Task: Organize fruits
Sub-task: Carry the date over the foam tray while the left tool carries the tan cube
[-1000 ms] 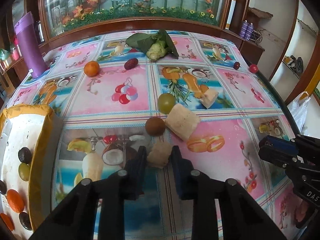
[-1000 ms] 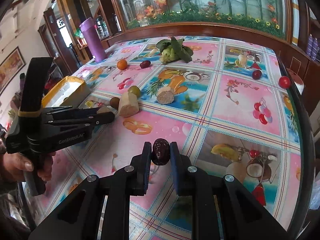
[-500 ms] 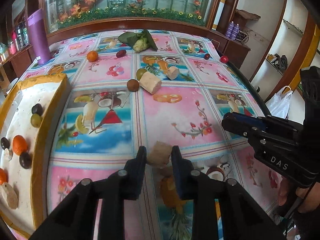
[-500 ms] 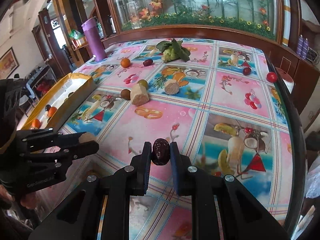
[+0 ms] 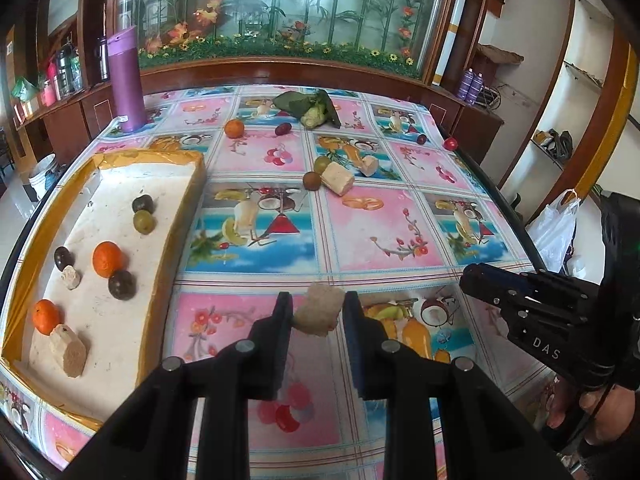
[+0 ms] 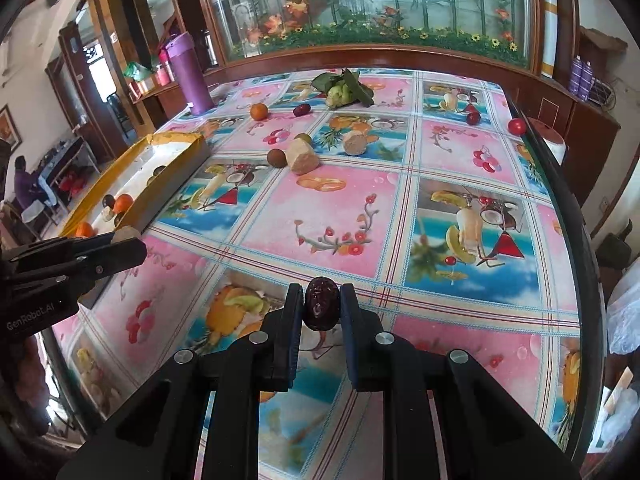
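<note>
Two grippers are each carrying one item above the table [image 5: 400, 240]. Left gripper [image 5: 316, 314] is pinching a tan, rough chunk [image 5: 318, 310] between its fingertips, just right of the yellow-rimmed tray [image 5: 188, 216]. Right gripper [image 6: 321, 308] is clamping a dark wrinkled date [image 6: 321, 306], sitting upright between both pads, over the patterned cloth.

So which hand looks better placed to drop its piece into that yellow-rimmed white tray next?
Probably the left. The left gripper, shut on a tan fibrous chunk, sits just beside the yellow-rimmed white tray. The right gripper, shut on a dark wrinkled date, is farther away, with the left gripper between it and the tray.
</note>
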`<action>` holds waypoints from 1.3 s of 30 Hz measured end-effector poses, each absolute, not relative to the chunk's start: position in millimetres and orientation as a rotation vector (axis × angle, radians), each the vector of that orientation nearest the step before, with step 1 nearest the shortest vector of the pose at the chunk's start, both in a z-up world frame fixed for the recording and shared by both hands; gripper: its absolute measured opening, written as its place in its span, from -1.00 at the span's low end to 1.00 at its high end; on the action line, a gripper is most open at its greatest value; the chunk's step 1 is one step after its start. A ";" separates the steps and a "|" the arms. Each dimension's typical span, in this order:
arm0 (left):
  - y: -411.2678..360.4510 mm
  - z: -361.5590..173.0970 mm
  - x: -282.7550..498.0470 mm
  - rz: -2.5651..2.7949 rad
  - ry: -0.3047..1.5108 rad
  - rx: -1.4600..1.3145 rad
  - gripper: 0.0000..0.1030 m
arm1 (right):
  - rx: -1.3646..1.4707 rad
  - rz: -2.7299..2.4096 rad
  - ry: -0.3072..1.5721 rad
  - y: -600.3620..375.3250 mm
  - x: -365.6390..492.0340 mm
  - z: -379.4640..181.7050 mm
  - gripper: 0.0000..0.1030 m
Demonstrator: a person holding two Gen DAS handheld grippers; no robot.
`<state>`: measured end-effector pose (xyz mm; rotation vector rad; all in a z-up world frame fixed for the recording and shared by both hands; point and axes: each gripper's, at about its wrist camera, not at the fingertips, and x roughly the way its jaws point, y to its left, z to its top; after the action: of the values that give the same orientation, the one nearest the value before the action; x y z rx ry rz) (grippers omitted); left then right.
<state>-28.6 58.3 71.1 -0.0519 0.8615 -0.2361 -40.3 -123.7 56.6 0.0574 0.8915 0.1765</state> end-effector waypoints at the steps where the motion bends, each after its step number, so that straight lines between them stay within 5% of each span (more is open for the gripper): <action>1: 62.8 72.3 -30.3 -0.232 0.856 -0.052 -0.45 | 0.048 0.177 0.887 -118.7 -41.1 58.7 -0.65; 39: 259.3 72.0 21.1 0.036 0.840 -0.142 -0.45 | -0.061 0.429 0.864 73.4 76.5 78.5 -0.65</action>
<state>21.1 259.3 72.0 -0.1418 0.8402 0.0357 76.5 73.4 78.5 -0.0609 0.8637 0.4294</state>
